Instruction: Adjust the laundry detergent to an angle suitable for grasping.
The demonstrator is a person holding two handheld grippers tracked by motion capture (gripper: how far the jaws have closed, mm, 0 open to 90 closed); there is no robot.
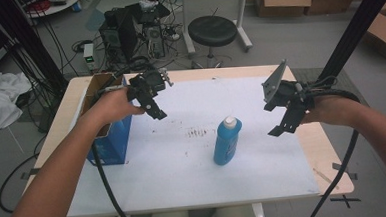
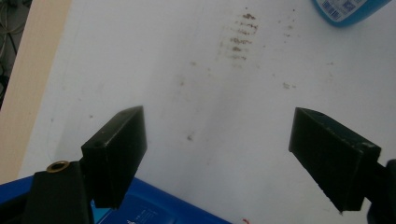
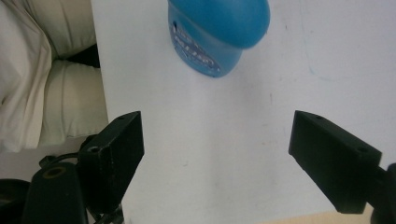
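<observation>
From the high view, a blue plastic bottle with a white cap point(image 1: 227, 139) stood upright on the white sheet covering the wooden table point(image 1: 265, 185), just right of a patch of brown smudges point(image 1: 198, 133). The left gripper point(image 1: 156, 112) hung above the sheet beside an open blue cardboard box point(image 1: 107, 143) at the table's left side, well apart from the bottle. The right gripper point(image 1: 278, 130) hovered to the right of the bottle, near it but not touching, its jaws angled down toward the sheet.

In the left gripper view, the left gripper point(image 2: 217, 156) had its two black jaws spread wide with nothing between them. The brown smudges point(image 2: 243, 37) lay ahead on the sheet, the bottle's base point(image 2: 348, 10) showed at the top right corner, and the blue box's edge point(image 2: 149, 207) sat beneath the jaws.

In the right gripper view, the right gripper point(image 3: 215, 156) also held its jaws wide apart over bare white sheet, empty. The blue bottle point(image 3: 217, 35) stood ahead of them, apart from both jaws.
</observation>
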